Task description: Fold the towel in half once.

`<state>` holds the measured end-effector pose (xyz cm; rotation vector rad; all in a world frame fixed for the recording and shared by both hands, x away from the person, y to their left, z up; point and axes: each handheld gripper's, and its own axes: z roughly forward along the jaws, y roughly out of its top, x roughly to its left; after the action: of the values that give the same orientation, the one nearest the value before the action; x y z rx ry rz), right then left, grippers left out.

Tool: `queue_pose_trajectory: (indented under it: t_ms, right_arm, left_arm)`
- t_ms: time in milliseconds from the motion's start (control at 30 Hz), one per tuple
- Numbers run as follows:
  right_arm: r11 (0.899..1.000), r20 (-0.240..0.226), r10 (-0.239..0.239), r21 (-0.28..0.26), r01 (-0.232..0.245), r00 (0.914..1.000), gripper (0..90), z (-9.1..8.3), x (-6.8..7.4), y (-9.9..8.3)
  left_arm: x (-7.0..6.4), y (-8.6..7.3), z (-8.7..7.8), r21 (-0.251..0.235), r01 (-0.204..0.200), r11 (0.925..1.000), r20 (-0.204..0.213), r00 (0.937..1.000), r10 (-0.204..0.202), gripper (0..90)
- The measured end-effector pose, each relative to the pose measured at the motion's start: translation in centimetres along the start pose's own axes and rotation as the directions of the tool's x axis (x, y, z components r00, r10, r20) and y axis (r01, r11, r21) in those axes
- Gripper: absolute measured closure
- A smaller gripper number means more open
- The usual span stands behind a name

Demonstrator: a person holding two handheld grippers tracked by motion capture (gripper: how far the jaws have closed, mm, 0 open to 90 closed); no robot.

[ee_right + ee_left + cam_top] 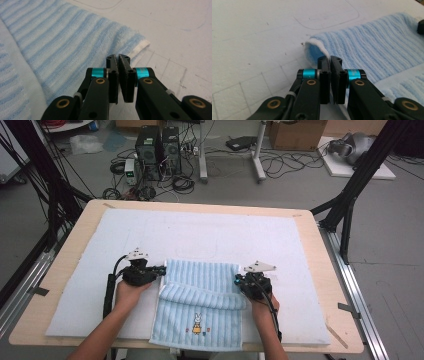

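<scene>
Each black hand-held gripper, the left [161,269] and the right [237,281], carries a grey three-cornered plate on top and trails a black cable. Its two flat black jaws hang on black arms with brass-coloured rivets, teal anodised collars and dark screws. Forearms are bare, unsleeved.

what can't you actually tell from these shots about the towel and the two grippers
- Left gripper: jaws closed at the towel's edge; whether fabric is pinched is hidden by the jaws.
- Right gripper: the same.
- Towel's near edge: cut off by the high view's bottom edge.
- Rabbit motif: too small for detail.
</scene>
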<state>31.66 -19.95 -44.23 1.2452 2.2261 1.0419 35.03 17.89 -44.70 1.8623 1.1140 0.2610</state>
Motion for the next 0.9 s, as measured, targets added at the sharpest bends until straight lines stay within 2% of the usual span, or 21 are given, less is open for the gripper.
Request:
queue_pose_trajectory:
  t_ms: [67, 133, 200, 267, 300, 333, 400, 433, 500, 533, 567, 600, 633, 667, 767, 833, 900]
  right_arm:
    - [1.0, 0.018, 0.008, 0.017, -0.008, 0.9998, 77.9, 0.3, 0.0, 0.0]
    - [0.999, 0.029, 0.033, -0.001, -0.033, 0.9991, 66.5, 0.2, -0.1, 0.0]
    - [0.997, 0.024, 0.071, -0.026, -0.07, 0.9972, 57.7, -0.2, -0.4, 0.0]
    - [0.997, 0.02, 0.079, -0.014, -0.079, 0.9966, 50.7, 0.0, -0.6, 0.0]
    - [0.997, 0.011, 0.082, 0.004, -0.082, 0.9966, 48.5, 0.3, -0.7, -0.1]
    - [0.996, 0.004, 0.08, 0.028, -0.08, 0.9968, 46.5, 0.6, -0.6, -0.1]
    - [0.998, 0.01, 0.052, 0.025, -0.052, 0.9986, 46.4, 0.7, -0.3, -0.1]
    - [0.999, 0.004, 0.047, 0.027, -0.047, 0.9989, 47.4, 0.8, -0.1, 0.0]
    - [0.999, -0.001, 0.038, 0.03, -0.038, 0.9993, 59.2, 0.8, 0.1, 0.0]
    - [0.998, -0.004, 0.051, 0.036, -0.05, 0.9987, 68.2, 0.8, 0.2, 0.1]
    - [0.998, -0.026, 0.057, 0.039, -0.056, 0.998, 78.7, 0.8, 0.2, 0.1]
    - [0.997, -0.048, 0.065, 0.041, -0.063, 0.9968, 82.6, 0.9, 0.3, 0.2]
    - [0.998, -0.042, 0.05, 0.043, -0.048, 0.9979, 84.2, 0.9, 0.5, 0.3]
    - [0.999, -0.037, 0.033, 0.044, -0.032, 0.9988, 84.7, 0.9, 0.7, 0.4]
    - [0.999, -0.024, 0.021, 0.034, -0.02, 0.9995, 84.9, 1.1, 0.4, 0.6]
    - [0.999, -0.015, 0.028, 0.027, -0.027, 0.9995, 84.9, 1.2, 0.0, 0.9]
    - [1.0, -0.01, 0.018, 0.025, -0.018, 0.9998, 84.9, 1.5, -0.3, 1.4]
  left_arm:
    - [0.0, 0.0, 0.0, -0.01, 0.024, 0.9997, -0.038, 0.999, -0.025, 69.1]
    - [0.0, 0.1, -0.3, -0.016, 0.021, 0.9997, -0.047, 0.9987, -0.021, 59.7]
    - [0.0, 0.1, -0.4, -0.001, 0.027, 0.9996, -0.033, 0.9991, -0.027, 52.6]
    - [-0.1, 0.0, -0.1, 0.028, 0.037, 0.9989, -0.01, 0.9993, -0.037, 45.7]
    - [-0.3, -0.1, 0.1, 0.055, 0.03, 0.9981, 0.001, 0.9995, -0.03, 43.5]
    - [-0.4, -0.2, 0.3, 0.055, 0.014, 0.9984, 0.001, 0.9999, -0.014, 43.0]
    - [-0.8, -0.2, 0.4, 0.063, -0.021, 0.9978, -0.018, 0.9996, 0.022, 41.4]
    - [-1.1, -0.2, 0.4, 0.06, -0.033, 0.9977, -0.025, 0.9991, 0.034, 42.6]
    - [-1.4, -0.3, 0.4, 0.074, -0.107, 0.9914, -0.049, 0.9926, 0.111, 57.5]
    - [-1.3, -0.3, 0.4, 0.075, -0.106, 0.9914, -0.047, 0.9928, 0.11, 66.1]
    - [-1.2, -0.3, 0.5, 0.073, -0.068, 0.995, 0.007, 0.9977, 0.067, 81.1]
    - [-1.2, -0.3, 0.6, 0.074, -0.065, 0.9952, -0.001, 0.9979, 0.065, 85.0]
    - [-1.3, -0.2, 0.7, 0.071, -0.076, 0.9945, -0.007, 0.997, 0.077, 85.5]
    - [-1.3, -0.2, 0.8, 0.063, -0.07, 0.9956, -0.006, 0.9975, 0.07, 85.8]
    - [-0.7, 0.2, 0.9, 0.027, -0.016, 0.9995, 0.001, 0.9999, 0.015, 86.0]
    - [-0.1, 0.7, 1.0, 0.016, 0.032, 0.9994, 0.027, 0.9991, -0.033, 86.0]
    - [0.4, 1.2, 1.0, -0.013, 0.056, 0.9984, 0.042, 0.9976, -0.055, 86.0]
